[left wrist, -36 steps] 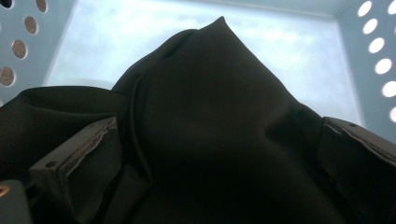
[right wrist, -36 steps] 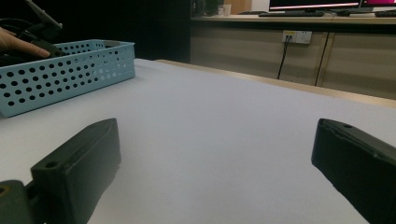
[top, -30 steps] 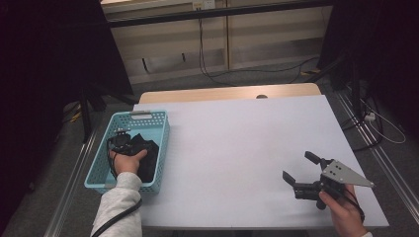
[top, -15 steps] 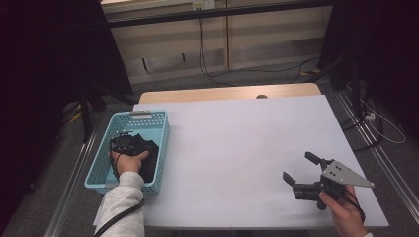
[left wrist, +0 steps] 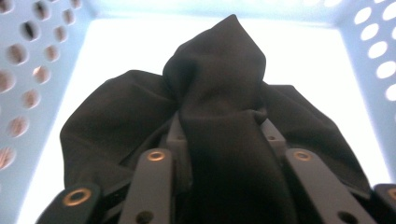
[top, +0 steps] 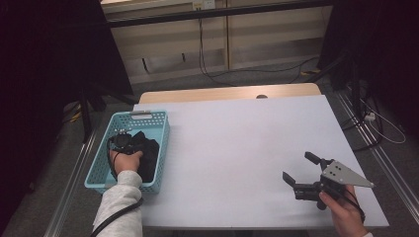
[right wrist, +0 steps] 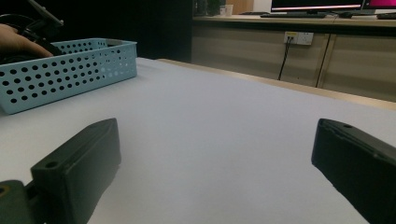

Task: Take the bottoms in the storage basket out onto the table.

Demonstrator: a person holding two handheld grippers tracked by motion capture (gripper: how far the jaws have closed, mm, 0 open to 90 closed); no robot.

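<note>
A black cloth (top: 149,154) lies bunched inside the light blue perforated basket (top: 148,116) at the table's left edge. My left gripper (top: 123,143) reaches down into the basket. Its jaws have just been closing, and in the left gripper view the black cloth (left wrist: 219,60) is pinched up into a peak between them, with the left gripper (left wrist: 219,127) tips buried in the folds. My right gripper (top: 297,166) rests low over the white table (top: 237,143) at the front right, open, and nothing lies between the jaws of the right gripper (right wrist: 215,158).
The basket (right wrist: 70,70) stands far left of the right gripper, with the other hand inside it. A wooden strip runs along the table's far edge (top: 222,94). Cables lie on the floor beyond and to the right.
</note>
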